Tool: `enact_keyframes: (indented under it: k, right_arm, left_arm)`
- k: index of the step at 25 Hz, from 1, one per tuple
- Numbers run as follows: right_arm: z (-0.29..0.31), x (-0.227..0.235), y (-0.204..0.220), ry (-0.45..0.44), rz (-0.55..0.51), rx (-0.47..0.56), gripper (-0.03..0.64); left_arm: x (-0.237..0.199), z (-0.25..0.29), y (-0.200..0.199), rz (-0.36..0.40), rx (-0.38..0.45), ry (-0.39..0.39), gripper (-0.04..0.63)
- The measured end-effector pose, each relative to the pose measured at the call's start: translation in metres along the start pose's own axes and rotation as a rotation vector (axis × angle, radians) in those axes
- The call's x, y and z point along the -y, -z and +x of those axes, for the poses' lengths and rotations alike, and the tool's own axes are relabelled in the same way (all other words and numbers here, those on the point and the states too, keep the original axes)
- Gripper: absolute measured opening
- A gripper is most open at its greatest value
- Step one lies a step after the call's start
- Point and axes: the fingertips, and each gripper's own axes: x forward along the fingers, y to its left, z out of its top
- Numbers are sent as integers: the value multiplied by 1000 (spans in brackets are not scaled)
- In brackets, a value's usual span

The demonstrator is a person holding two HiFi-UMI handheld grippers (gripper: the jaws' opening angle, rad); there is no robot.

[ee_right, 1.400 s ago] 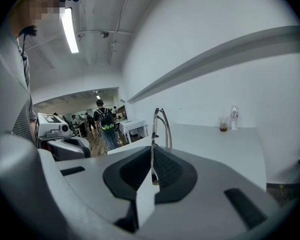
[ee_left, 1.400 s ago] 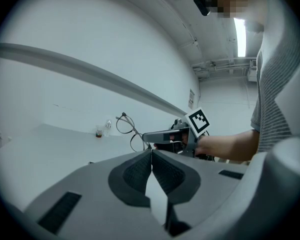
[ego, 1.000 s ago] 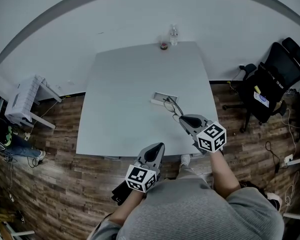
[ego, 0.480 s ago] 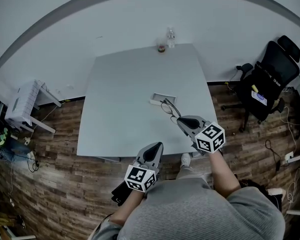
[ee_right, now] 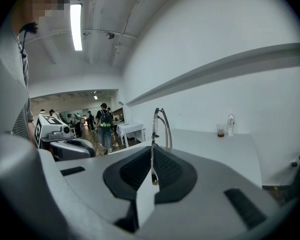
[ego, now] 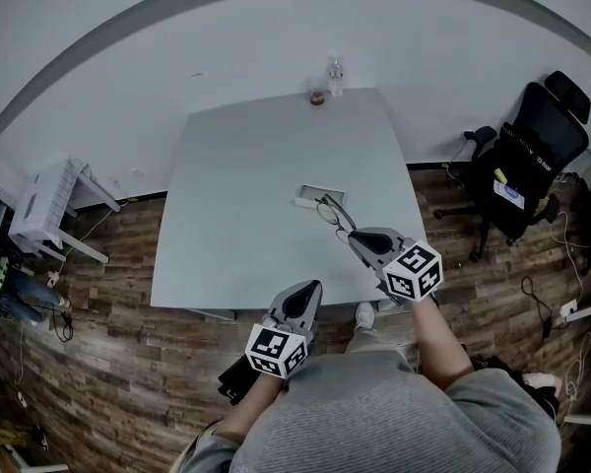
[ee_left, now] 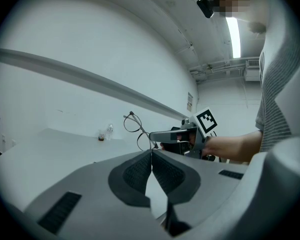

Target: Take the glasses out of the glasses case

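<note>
Glasses [ego: 335, 213] out of glasses case [ego: 321, 196], held up over worktop [ego: 246, 185], near its right front part. Right gripper [ego: 357, 236] jaws pinch thin side arm of glasses. Open case lies flat on worktop just past glasses. Left gripper [ego: 310, 289] at front edge of worktop, jaws closed together, nothing between. Cup [ego: 319, 94] and bottle [ego: 335, 72] at far edge.

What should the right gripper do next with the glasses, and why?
Probably lower them onto the bare table beside the case. The right gripper is shut on the glasses, holding them in the air; the left gripper is shut and empty.
</note>
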Motion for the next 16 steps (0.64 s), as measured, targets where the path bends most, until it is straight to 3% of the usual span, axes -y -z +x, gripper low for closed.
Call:
enact_keyframes:
  k: [16]
  right_arm:
    - [0, 5, 1, -9, 5, 0, 24]
  left_arm:
    - [3, 4, 3, 6, -11, 2, 12]
